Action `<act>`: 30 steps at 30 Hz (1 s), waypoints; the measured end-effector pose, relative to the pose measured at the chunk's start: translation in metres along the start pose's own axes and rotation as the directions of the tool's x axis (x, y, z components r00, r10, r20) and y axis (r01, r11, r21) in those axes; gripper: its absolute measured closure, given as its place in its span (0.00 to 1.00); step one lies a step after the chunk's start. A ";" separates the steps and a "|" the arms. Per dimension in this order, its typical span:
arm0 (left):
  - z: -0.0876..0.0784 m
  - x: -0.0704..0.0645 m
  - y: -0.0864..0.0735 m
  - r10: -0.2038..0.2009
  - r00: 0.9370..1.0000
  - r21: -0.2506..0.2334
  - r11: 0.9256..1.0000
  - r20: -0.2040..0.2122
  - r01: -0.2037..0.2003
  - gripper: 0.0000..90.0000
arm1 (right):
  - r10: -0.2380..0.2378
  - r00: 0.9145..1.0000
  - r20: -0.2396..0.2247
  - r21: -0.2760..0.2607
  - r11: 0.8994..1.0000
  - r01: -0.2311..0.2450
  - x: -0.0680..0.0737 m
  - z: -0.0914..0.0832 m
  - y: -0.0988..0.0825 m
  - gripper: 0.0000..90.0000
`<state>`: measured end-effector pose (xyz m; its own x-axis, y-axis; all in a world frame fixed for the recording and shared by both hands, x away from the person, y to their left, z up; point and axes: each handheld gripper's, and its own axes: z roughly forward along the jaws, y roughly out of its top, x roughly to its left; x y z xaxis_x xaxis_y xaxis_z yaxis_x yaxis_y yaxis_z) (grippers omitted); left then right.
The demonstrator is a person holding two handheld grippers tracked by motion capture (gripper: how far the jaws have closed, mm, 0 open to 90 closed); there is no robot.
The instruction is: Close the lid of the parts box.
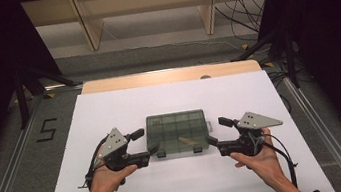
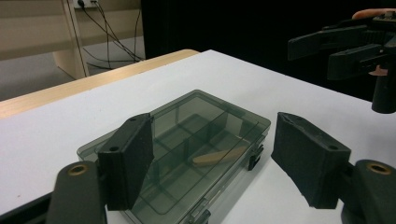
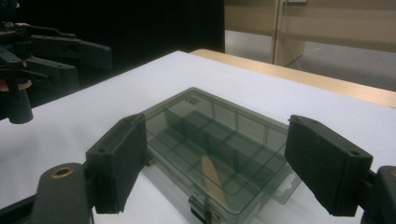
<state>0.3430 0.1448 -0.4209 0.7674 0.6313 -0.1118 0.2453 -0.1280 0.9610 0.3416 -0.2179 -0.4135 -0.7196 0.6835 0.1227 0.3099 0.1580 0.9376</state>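
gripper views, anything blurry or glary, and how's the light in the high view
Left gripper view: the near black jaws are soft, the smoky compartment box fairly sharp with faint lid sheen. Right gripper view: similar, box clear, jaws blurred. High view: white table sheet evenly bright, surroundings dark, box small and dim.

Light: I see even overhead brightness on the white counter (image 1: pixel 181 185); surroundings black.
Shadows: faint, soft.
Glare: mild sheen on box lid (image 2: pixel 196 126).
Sharpness: my gripper views look soft, slightly grainy.
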 end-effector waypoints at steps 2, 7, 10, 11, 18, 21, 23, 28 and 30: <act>-0.002 0.000 -0.001 0.001 1.000 -0.013 1.000 -0.005 -0.001 0.31 | -0.007 1.000 0.007 -0.005 1.000 0.007 0.001 -0.002 -0.001 0.23; -0.007 -0.001 -0.001 0.016 1.000 -0.040 0.999 -0.011 -0.016 0.29 | -0.005 1.000 0.012 -0.015 1.000 0.006 0.004 -0.007 -0.003 0.22; -0.010 -0.002 -0.001 0.020 1.000 -0.040 0.999 -0.023 -0.021 0.28 | 0.003 1.000 0.015 -0.013 1.000 -0.003 0.006 -0.008 -0.004 0.22; -0.010 -0.002 -0.001 0.020 1.000 -0.040 0.999 -0.023 -0.021 0.28 | 0.003 1.000 0.015 -0.013 1.000 -0.003 0.006 -0.008 -0.004 0.22; -0.014 -0.009 -0.002 0.048 0.998 -0.050 0.998 -0.029 -0.050 0.28 | 0.003 1.000 0.008 -0.023 1.000 -0.003 0.009 -0.014 -0.006 0.21; -0.015 -0.010 -0.002 0.054 0.998 -0.053 0.997 -0.030 -0.056 0.27 | 0.007 1.000 0.002 -0.025 1.000 -0.007 0.011 -0.016 -0.006 0.21; -0.016 -0.011 -0.002 0.049 0.998 -0.055 0.997 -0.033 -0.051 0.27 | 0.004 1.000 0.006 -0.033 0.999 -0.004 0.011 -0.016 -0.007 0.21; -0.018 -0.012 -0.003 0.038 0.999 -0.063 0.997 -0.037 -0.040 0.26 | 0.009 1.000 0.003 -0.044 0.999 -0.009 0.013 -0.018 -0.008 0.21; -0.019 -0.012 -0.003 0.046 0.998 -0.065 0.997 -0.037 -0.048 0.25 | 0.010 1.000 -0.001 -0.033 0.999 -0.010 0.013 -0.019 -0.008 0.20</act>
<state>0.3220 0.1519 -0.4174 0.7556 0.6525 -0.0583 0.1692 -0.1085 0.9796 0.3179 -0.2244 -0.4133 -0.7167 0.6846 0.1325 0.2965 0.1272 0.9465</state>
